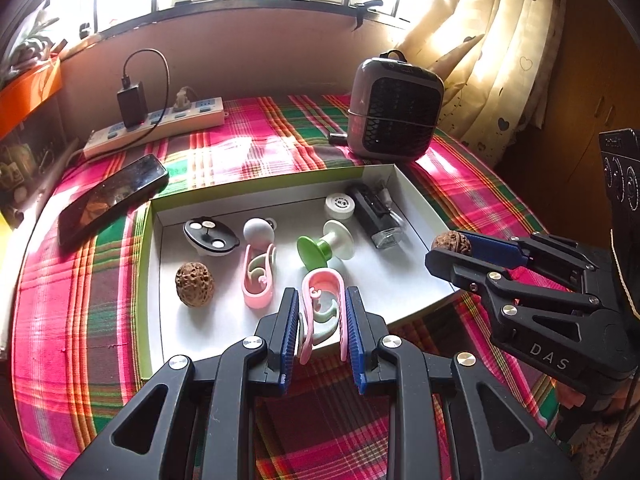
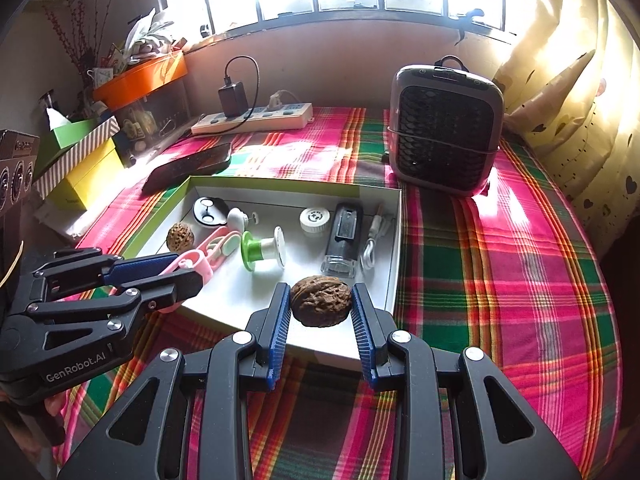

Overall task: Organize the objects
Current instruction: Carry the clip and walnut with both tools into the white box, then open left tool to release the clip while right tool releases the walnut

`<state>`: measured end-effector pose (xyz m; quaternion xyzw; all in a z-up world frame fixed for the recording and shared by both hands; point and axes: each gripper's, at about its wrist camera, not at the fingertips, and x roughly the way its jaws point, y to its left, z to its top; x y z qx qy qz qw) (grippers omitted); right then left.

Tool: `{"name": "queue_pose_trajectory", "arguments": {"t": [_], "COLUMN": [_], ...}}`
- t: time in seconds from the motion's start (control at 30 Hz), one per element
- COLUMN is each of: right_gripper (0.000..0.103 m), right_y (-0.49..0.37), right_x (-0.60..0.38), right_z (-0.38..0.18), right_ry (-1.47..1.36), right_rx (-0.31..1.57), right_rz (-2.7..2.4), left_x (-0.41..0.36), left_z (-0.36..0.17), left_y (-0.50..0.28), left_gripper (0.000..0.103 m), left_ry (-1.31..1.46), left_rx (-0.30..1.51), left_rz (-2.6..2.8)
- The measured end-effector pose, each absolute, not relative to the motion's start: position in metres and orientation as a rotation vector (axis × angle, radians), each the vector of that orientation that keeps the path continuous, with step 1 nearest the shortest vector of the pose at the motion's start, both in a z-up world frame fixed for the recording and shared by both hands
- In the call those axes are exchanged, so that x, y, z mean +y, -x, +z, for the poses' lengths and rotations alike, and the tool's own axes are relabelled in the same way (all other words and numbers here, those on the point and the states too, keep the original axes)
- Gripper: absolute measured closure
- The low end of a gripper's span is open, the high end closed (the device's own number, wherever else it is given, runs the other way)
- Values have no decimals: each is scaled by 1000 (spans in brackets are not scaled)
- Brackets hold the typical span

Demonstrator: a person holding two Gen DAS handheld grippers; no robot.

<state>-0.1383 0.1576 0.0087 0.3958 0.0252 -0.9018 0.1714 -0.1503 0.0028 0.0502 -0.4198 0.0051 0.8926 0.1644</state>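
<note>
While my left fingers (image 1: 322, 320) pinch a pink clip (image 1: 320, 300) low in the centre of the left wrist view, over the near rim of the white tray (image 1: 400, 280), my right fingers (image 2: 320, 312) grip a walnut (image 2: 321, 306) low in the centre of the right wrist view, above the tray's near right corner. Further in, on the tray floor, lie a second walnut (image 1: 195, 283) at left, a second pink clip (image 1: 259, 276), a green-and-white spool (image 1: 326, 246) and a black device (image 1: 374, 216) toward the right. Beyond the tray, on the plaid-covered bench (image 2: 500, 280), a phone (image 1: 112, 200) sits at left, a small heater (image 1: 394, 110) at upper right, and a power strip (image 1: 160, 126) at upper left.
</note>
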Motion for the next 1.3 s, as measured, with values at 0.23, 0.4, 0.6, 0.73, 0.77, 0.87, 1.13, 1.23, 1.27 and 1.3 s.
{"name": "queue_pose_trajectory", "arguments": {"t": [0.23,0.4,0.6,0.73,0.77,0.87,1.13,1.23,1.27,1.3], "right_gripper": [71,71,71,71,71,71,71,71,71,71], "right_y": [155,163,169,172,172,172,172,172,172,172], "right_x": [153,150,149,148,148,146,141,140,140,139], "right_z": [1,-6,-15,-17,-17,-18,-21,-22,-23,-23], "right_ry": [-1170,-1205,-1251,-1258,-1257,-1260,-1271,-1274,-1275,-1273], "right_rx": [87,93,102,111,114,131,139,147,147,150], "right_rz": [-2543,-2525,-2510,-2510,-2512,-2511,-2502,-2499,-2498,-2500], "left_x": [2,3,2,1,1,1,1,1,1,1], "left_z": [38,29,20,16,16,15,15,15,15,15], "left_y": [166,174,182,186,186,187,189,189,189,189], "left_gripper": [82,82,82,82,82,82,82,81,81,81], "left_ry": [1238,1269,1304,1316,1319,1318,1318,1319,1319,1319], "left_rx": [8,-2,-10,-14,-18,-20,-32,-29,-28,-31], "left_rz": [2534,2513,2499,2499,2498,2498,2499,2500,2500,2500]}}
